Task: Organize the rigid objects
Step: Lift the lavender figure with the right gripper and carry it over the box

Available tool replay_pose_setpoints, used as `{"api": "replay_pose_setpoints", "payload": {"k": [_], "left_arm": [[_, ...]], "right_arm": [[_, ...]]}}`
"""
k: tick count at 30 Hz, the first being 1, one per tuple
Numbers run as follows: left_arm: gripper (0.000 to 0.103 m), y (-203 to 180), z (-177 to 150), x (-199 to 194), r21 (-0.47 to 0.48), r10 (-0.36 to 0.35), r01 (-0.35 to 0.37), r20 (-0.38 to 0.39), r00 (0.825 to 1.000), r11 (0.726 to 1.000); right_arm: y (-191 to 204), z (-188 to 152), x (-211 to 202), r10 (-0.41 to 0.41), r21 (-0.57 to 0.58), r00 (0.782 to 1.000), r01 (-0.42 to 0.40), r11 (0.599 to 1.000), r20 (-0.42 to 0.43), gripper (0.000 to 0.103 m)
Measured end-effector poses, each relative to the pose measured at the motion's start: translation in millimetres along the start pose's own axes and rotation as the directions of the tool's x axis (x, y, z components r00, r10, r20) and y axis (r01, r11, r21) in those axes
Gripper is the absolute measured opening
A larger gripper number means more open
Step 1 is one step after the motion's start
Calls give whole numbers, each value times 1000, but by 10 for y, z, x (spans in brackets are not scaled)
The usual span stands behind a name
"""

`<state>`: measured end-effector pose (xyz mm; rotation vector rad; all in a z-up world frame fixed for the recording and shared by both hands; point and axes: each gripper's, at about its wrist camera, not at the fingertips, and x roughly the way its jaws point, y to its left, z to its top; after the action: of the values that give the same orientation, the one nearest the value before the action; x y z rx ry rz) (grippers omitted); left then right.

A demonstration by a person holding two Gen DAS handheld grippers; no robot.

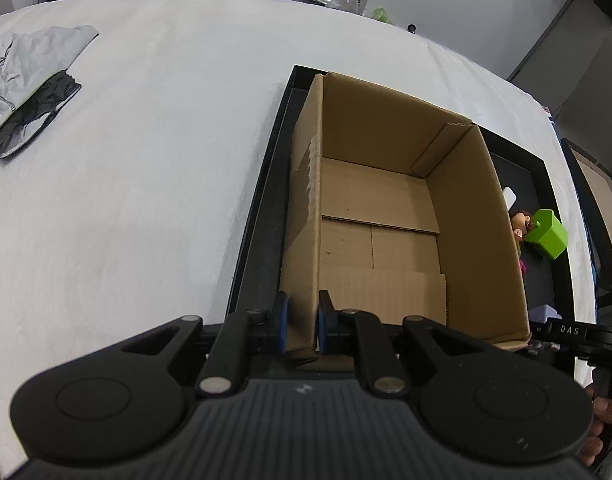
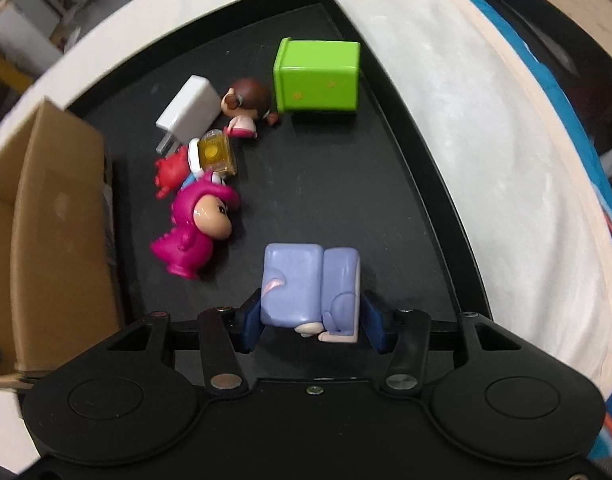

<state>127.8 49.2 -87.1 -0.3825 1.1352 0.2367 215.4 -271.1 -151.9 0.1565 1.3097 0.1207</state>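
Note:
My left gripper (image 1: 304, 320) is shut on the near left wall of an open, empty cardboard box (image 1: 466, 220) that stands in a black tray (image 1: 262, 200). In the right wrist view, my right gripper (image 2: 312, 320) is closed on a lavender block-shaped toy (image 2: 306, 280) lying on the tray (image 2: 326, 184), one pad against each side. Beyond it lie a magenta dinosaur-suit figure (image 2: 194, 236), a red toy (image 2: 170, 172), a clear yellow block (image 2: 218, 154), a white charger plug (image 2: 188, 110), a brown-haired figure (image 2: 246, 104) and a green cube (image 2: 318, 76). The box (image 2: 46, 220) stands to their left.
The tray rests on a white cloth-covered surface (image 1: 146, 160). A grey and black garment (image 1: 30, 80) lies at its far left. Clutter and furniture stand beyond the far edge. A hand (image 1: 602, 432) shows at the lower right of the left wrist view.

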Motion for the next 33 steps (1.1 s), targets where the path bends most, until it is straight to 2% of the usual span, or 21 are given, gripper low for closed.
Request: {"api": "replay_pose_setpoints", "payload": {"k": [2,10,21,33], "left_arm": [[13,5,-12,-2,-1,-5,5,1,1000,1000],[13,26,-31,-14,-8,-21,21,10,1000,1000],[13,101,-65,-67,-9,-49,50,38,998,999],[15,146,-41,-42,-54,-79,80,17,997,995]], "right_arm": [[50,16,-20,-21,-33,1000,22,999,21,46],[70,45,-153,-7,-62,999,9,998,42,44],[193,41,-463,52,-125,995,-41,991,87,44],[443,127,-727,109,-167,988,-90,982,109,44]]}}
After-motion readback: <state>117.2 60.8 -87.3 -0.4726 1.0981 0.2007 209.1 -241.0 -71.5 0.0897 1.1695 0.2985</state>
